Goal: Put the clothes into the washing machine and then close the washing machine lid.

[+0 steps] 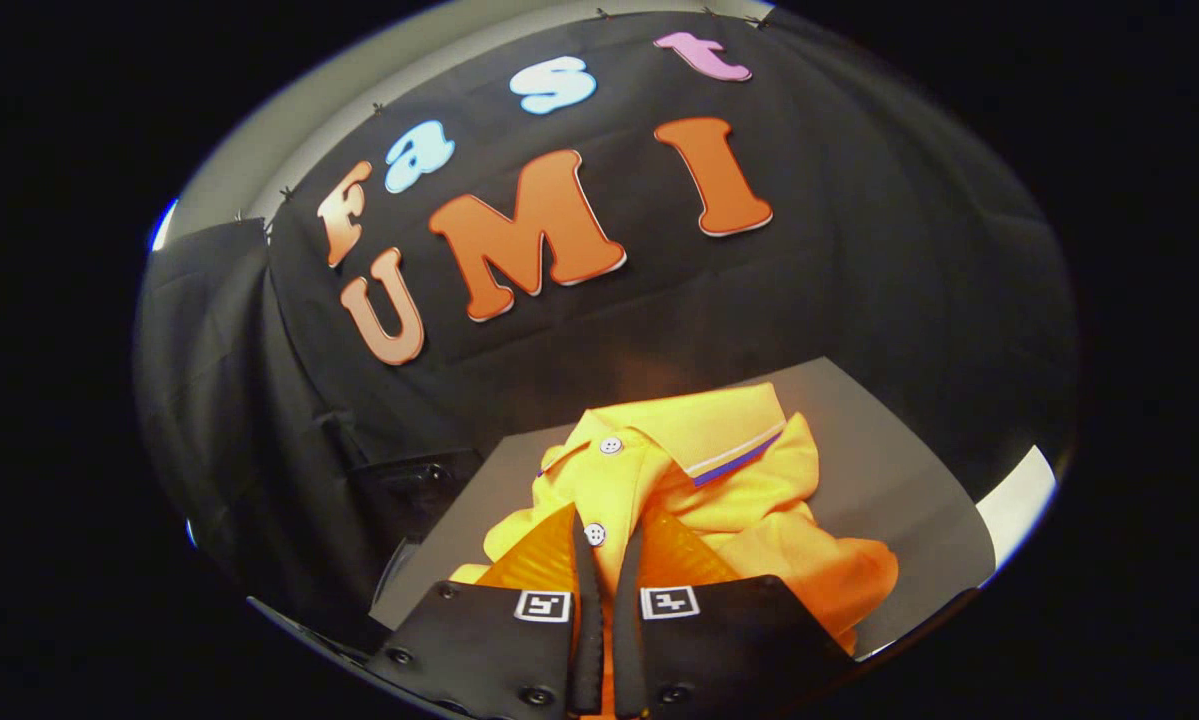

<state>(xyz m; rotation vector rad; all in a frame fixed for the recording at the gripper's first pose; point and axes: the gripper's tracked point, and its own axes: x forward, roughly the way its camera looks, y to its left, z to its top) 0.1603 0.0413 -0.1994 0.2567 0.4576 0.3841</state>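
A yellow-orange polo shirt (pixel 719 470) with white buttons and a striped collar lies bunched on a grey surface (pixel 889 470). My gripper (pixel 605 535) is down on the shirt's button placket. Its two fingers stand almost together, with a narrow fold of fabric pinched between them just below a white button (pixel 594 534). The rest of the shirt spreads beyond and to the right of the fingers. The cloth under the gripper body is hidden.
A dark object with small screws (pixel 414 490) sits just left of the grey surface, against the black cloth wall; I cannot tell what it is. A white strip (pixel 1019 505) shows past the surface's right edge.
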